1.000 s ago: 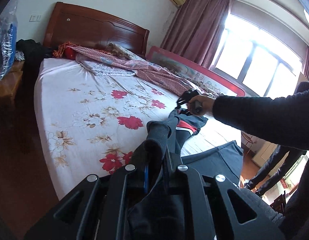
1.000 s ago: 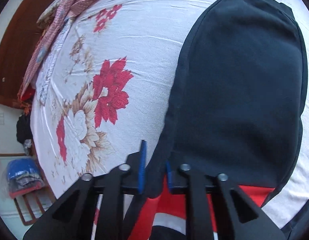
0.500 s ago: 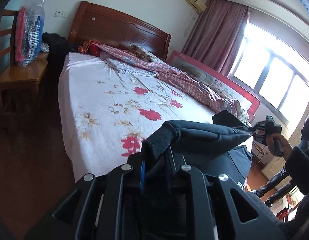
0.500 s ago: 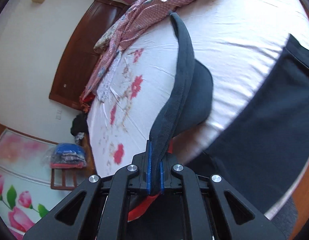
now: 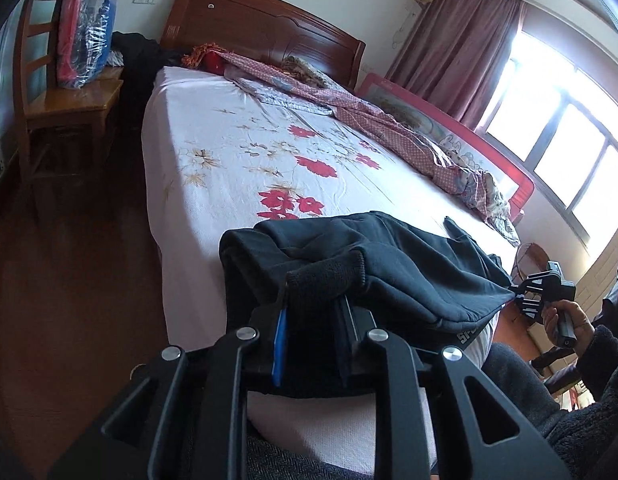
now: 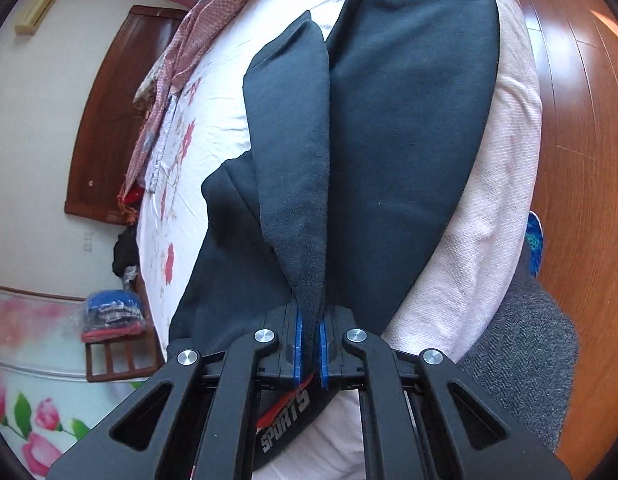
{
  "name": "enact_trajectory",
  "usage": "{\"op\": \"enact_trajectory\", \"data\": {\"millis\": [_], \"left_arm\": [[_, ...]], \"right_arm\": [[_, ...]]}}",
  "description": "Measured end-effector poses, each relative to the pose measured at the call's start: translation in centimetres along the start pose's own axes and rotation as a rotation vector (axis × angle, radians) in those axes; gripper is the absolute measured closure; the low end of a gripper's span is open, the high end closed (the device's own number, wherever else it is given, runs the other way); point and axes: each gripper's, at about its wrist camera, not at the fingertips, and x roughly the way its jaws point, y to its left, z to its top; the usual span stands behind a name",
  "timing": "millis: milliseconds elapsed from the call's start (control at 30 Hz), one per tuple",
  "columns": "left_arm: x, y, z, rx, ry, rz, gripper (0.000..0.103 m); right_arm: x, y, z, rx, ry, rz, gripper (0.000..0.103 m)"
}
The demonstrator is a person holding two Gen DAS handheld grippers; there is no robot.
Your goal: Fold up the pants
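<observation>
Dark navy pants (image 5: 389, 264) lie doubled over at the near edge of the floral bed (image 5: 245, 148). My left gripper (image 5: 309, 320) is shut on the ribbed cuff (image 5: 325, 276) of the pants. My right gripper (image 6: 309, 336) is shut on a folded edge of the pants (image 6: 305, 220), just above the bed's edge; a red and white "SPORTS" print (image 6: 285, 408) shows below it. In the left wrist view the right gripper (image 5: 521, 294) pinches the far corner of the fabric, which is stretched between both grippers.
A pink patterned quilt (image 5: 373, 120) runs along the bed's far side by a red rail (image 5: 489, 148). A wooden chair (image 5: 57, 92) with a plastic bag stands left of the headboard (image 5: 265, 20). Wooden floor (image 6: 581, 120) borders the bed.
Both grippers have drawn back toward the bed's near edge with the pants, laying the lifted leg portion down over the rest. The fabric now lies lower and flatter between them.
</observation>
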Motion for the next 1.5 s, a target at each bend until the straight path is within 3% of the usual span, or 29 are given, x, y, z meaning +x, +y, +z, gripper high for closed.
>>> {"op": "enact_trajectory", "data": {"millis": [200,400,467,500,533,600,633,667,733,833,900,967,1000,1067,1200,1300,1333,1367,1400,1433,1500], "left_arm": [[0.3,0.4,-1.2,0.015,0.049,0.018,0.084],[-0.3,0.8,-3.5,0.058,0.181,0.080,0.076],[-1.2,1.4,-3.5,0.054,0.187,0.165,0.054],[-2.0,1.7,-3.0,0.041,0.163,0.207,0.054],[-2.7,2.0,-2.3,0.018,0.129,0.220,0.054],[-3.6,1.1,-0.5,0.016,0.064,0.278,0.043],[-3.8,0.2,0.4,0.025,0.032,0.292,0.020],[-3.7,-1.1,1.5,0.034,-0.014,0.287,0.006],[-2.8,-4.0,3.4,0.059,-0.070,0.195,0.004],[1.0,-8.7,5.9,0.052,-0.044,0.057,0.002],[3.6,-11.4,6.6,0.009,-0.027,-0.062,0.002],[6.4,-13.5,6.5,-0.073,0.043,-0.180,0.002],[7.5,-14.4,6.2,-0.104,0.073,-0.224,0.002],[9.4,-15.8,5.4,-0.145,0.115,-0.279,0.002],[11.6,-17.6,3.7,-0.120,0.207,-0.309,0.002],[12.5,-17.6,3.4,-0.110,0.248,-0.285,0.002],[12.6,-17.4,3.3,-0.121,0.257,-0.281,0.002],[13.0,-17.2,3.3,-0.136,0.270,-0.276,0.002],[13.4,-17.0,3.2,-0.150,0.289,-0.274,0.002],[13.7,-17.0,3.1,-0.159,0.304,-0.273,0.002],[14.1,-17.1,3.2,-0.158,0.310,-0.267,0.002]], "right_arm": [[2.2,-1.9,-0.3,-0.022,0.030,-0.074,0.098],[2.4,-2.3,-0.2,-0.044,0.051,-0.051,0.092],[1.3,-2.5,-0.3,-0.016,0.055,-0.026,0.067],[0.4,-2.2,-0.3,-0.027,0.035,-0.048,0.060],[-0.7,-1.6,-0.2,-0.055,-0.003,-0.086,0.056],[-3.1,0.4,0.7,-0.132,-0.128,-0.112,0.056],[-3.7,1.8,1.6,-0.191,-0.184,-0.142,0.056],[-3.9,3.9,2.5,-0.280,-0.240,-0.189,0.056],[-2.6,8.2,4.3,-0.462,-0.321,-0.294,0.056],[2.1,12.1,7.9,-0.590,-0.330,-0.419,0.056],[4.1,11.7,12.0,-0.479,-0.340,-0.446,0.056],[4.7,10.0,15.9,-0.322,-0.356,-0.404,0.056],[5.1,9.2,17.3,-0.275,-0.351,-0.384,0.056],[6.3,8.3,20.1,-0.236,-0.330,-0.427,0.056],[10.2,7.0,23.3,-0.273,-0.202,-0.541,0.056],[11.2,7.3,23.3,-0.334,-0.203,-0.598,0.050],[11.4,8.1,22.8,-0.401,-0.200,-0.619,0.055],[11.6,9.0,22.4,-0.458,-0.175,-0.606,0.081],[11.4,9.8,21.7,-0.495,-0.174,-0.621,0.084],[10.8,10.3,21.2,-0.519,-0.177,-0.589,0.094],[7.4,10.4,21.1,-0.455,-0.234,-0.454,0.095]]}}
